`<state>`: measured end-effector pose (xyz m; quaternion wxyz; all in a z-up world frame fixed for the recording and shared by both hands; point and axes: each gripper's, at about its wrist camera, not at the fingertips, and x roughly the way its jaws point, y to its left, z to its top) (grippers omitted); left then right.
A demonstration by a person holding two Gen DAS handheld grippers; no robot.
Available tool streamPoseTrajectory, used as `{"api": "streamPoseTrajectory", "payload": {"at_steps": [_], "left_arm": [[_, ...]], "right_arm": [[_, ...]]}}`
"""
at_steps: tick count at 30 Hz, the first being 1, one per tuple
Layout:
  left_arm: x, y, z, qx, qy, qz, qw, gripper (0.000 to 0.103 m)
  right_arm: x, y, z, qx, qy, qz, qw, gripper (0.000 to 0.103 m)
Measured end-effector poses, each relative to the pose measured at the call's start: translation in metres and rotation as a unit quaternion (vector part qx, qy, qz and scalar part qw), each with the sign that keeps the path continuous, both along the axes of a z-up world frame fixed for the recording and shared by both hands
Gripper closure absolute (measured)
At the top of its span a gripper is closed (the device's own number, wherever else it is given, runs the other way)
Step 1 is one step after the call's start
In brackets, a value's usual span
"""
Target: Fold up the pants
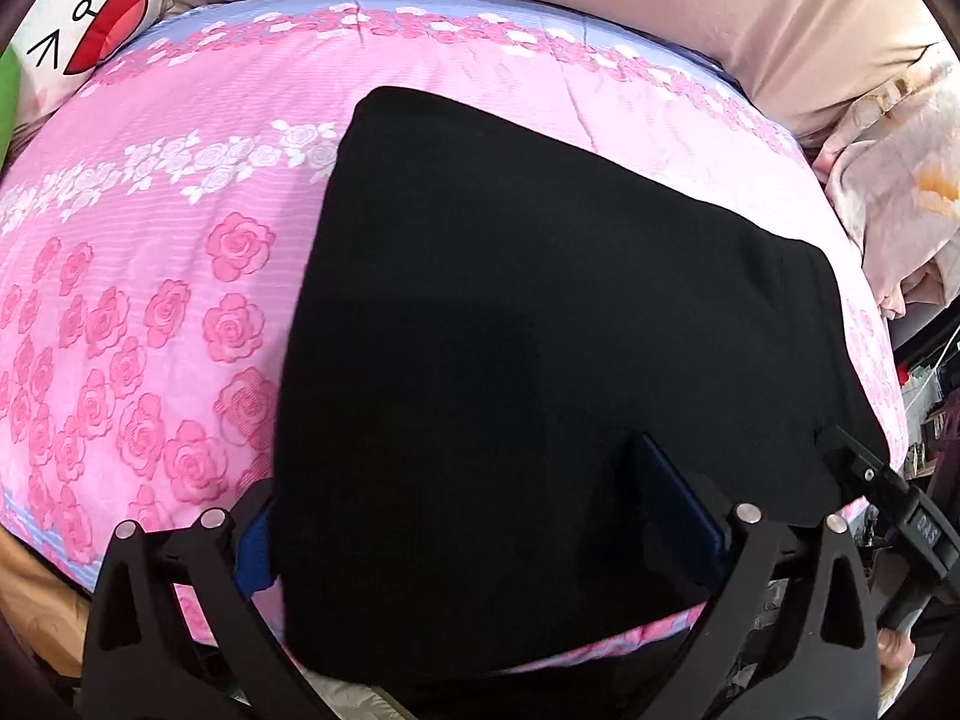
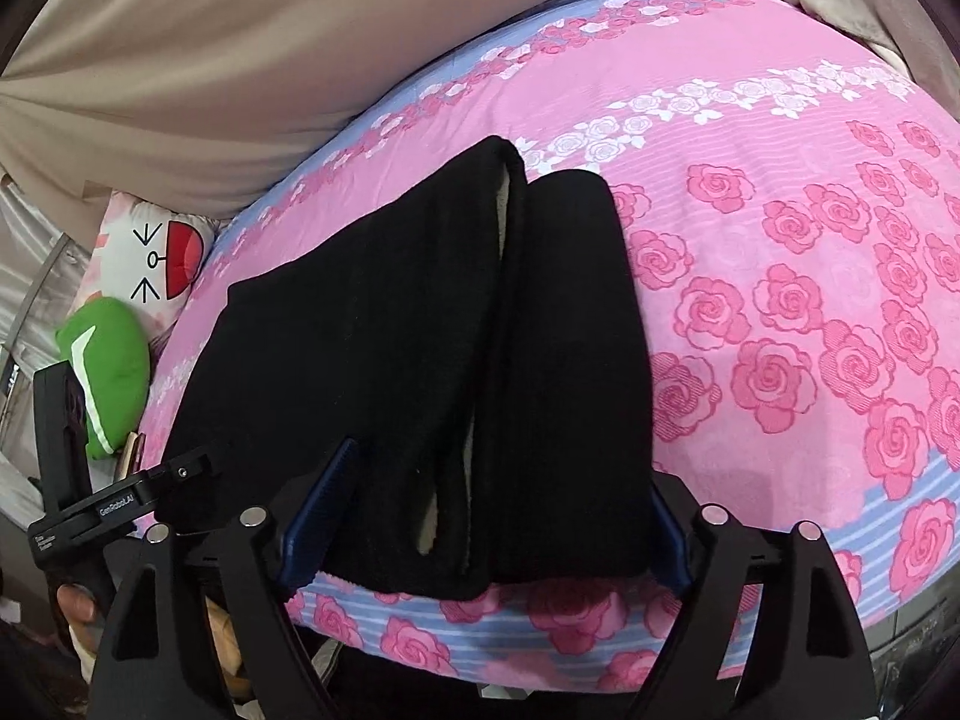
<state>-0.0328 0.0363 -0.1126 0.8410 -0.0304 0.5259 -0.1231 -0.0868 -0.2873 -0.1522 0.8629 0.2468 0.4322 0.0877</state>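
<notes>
left gripper (image 2: 198,468) reads "genrobot.ai", beside black pants (image 2: 420,360).

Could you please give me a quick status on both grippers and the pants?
Left gripper open, fingers straddling the black pants. Right gripper open, astride the leg ends. Pants flat on pink bedspread. Nothing in the way.

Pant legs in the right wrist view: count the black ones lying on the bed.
2. One pant leg lies on the left, the other pant leg right beside it, both on the pink rose bedspread, hems at the near edge. No further layers are visible.
</notes>
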Motion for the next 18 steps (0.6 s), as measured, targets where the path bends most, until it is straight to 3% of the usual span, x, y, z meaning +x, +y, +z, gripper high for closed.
{"api": "streamPoseTrajectory", "payload": {"at_steps": [9, 13, 16, 18], "left_arm": [[0.002, -0.009, -0.001, 0.005, -0.005, -0.008, 0.9999, 0.006], [-0.005, -0.014, 0.009, 0.013, -0.021, -0.021, 0.9995, 0.029], [-0.011, -0.015, 0.018, 0.031, -0.041, -0.021, 0.9985, 0.057], [-0.011, -0.015, 0.024, 0.032, -0.047, -0.015, 0.9983, 0.068]], "right_arm": [[0.004, 0.006, 0.000, -0.006, -0.010, -0.003, 1.000, 0.018], [0.004, 0.007, 0.003, -0.006, -0.018, 0.002, 1.000, 0.037], [0.000, 0.009, 0.006, -0.013, -0.027, 0.007, 1.000, 0.047], [-0.003, 0.010, 0.010, -0.013, -0.032, 0.007, 0.999, 0.051]]}}
